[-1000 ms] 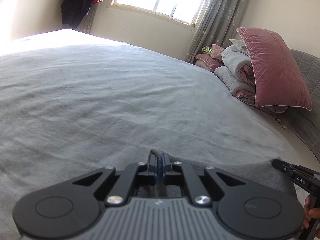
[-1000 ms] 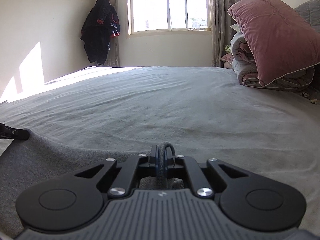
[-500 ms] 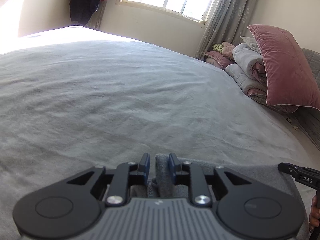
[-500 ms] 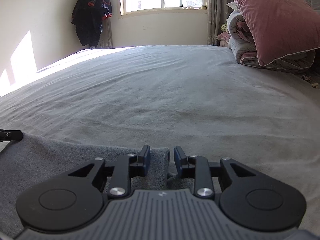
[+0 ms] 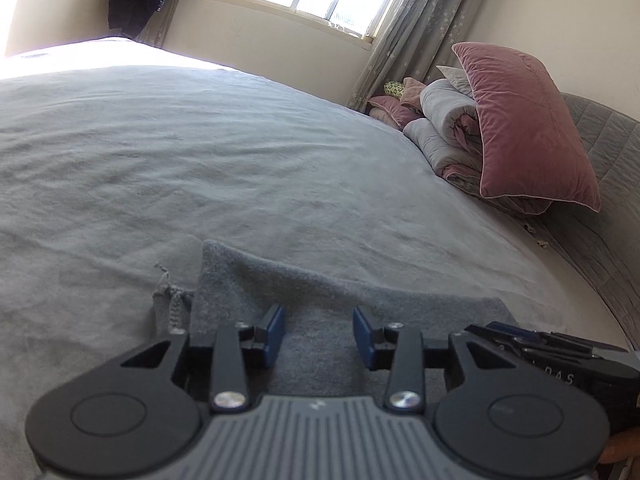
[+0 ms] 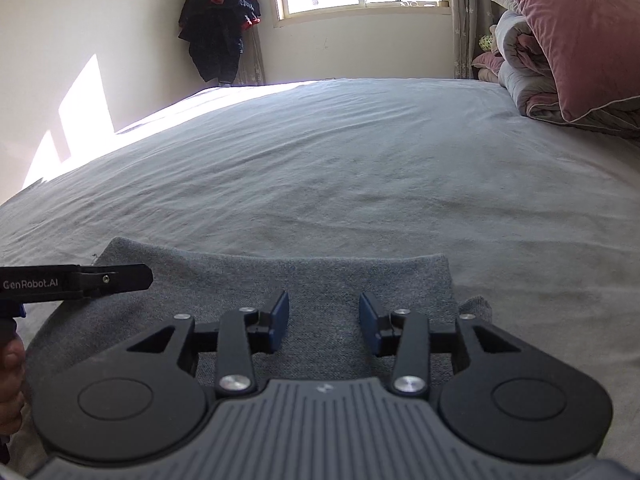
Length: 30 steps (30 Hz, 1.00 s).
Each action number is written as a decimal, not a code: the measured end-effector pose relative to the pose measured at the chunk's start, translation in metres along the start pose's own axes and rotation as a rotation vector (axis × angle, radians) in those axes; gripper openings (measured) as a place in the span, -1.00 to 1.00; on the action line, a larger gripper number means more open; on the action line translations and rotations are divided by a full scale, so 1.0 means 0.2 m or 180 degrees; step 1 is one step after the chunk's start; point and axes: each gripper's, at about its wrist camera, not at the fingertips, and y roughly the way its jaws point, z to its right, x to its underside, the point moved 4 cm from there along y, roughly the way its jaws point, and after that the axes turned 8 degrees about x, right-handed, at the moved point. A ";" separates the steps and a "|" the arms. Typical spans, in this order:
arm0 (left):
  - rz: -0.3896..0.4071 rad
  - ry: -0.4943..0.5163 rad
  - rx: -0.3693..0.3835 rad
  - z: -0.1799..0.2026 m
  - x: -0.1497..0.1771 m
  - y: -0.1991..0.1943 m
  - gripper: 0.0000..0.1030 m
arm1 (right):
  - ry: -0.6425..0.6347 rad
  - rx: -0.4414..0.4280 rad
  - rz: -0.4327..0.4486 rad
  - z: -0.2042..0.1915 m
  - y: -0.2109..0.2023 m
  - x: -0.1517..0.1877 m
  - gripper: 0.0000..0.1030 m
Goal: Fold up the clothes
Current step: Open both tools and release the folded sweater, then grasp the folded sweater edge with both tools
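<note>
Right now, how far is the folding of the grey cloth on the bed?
Done: the grey cloth lies flat on the bed with a straight far edge, so one fold looks laid down. In hand: nothing; the left claw and the right claw are both open above it. Left: possibly more folds, and a small bunch pokes out at the left side.

Grey knit garment (image 6: 248,284) folded flat on bed sheet.
</note>
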 end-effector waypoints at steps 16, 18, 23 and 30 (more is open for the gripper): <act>-0.0085 -0.0331 0.0049 0.05 0.07 -0.29 -0.20 | -0.0042 -0.0059 -0.0076 0.05 -0.28 0.09 -0.16; -0.0153 -0.0549 0.0025 0.03 0.07 -0.33 -0.19 | -0.0115 0.0055 -0.0203 0.06 -0.29 0.14 -0.16; -0.0276 -0.1155 -0.0037 -0.05 0.09 -0.43 0.35 | 0.0139 -0.0021 -0.0232 0.10 -0.41 0.14 -0.11; -0.0194 -0.1465 -0.0188 -0.21 0.14 -0.43 0.45 | 0.0155 -0.0337 -0.0121 0.02 -0.51 0.13 0.15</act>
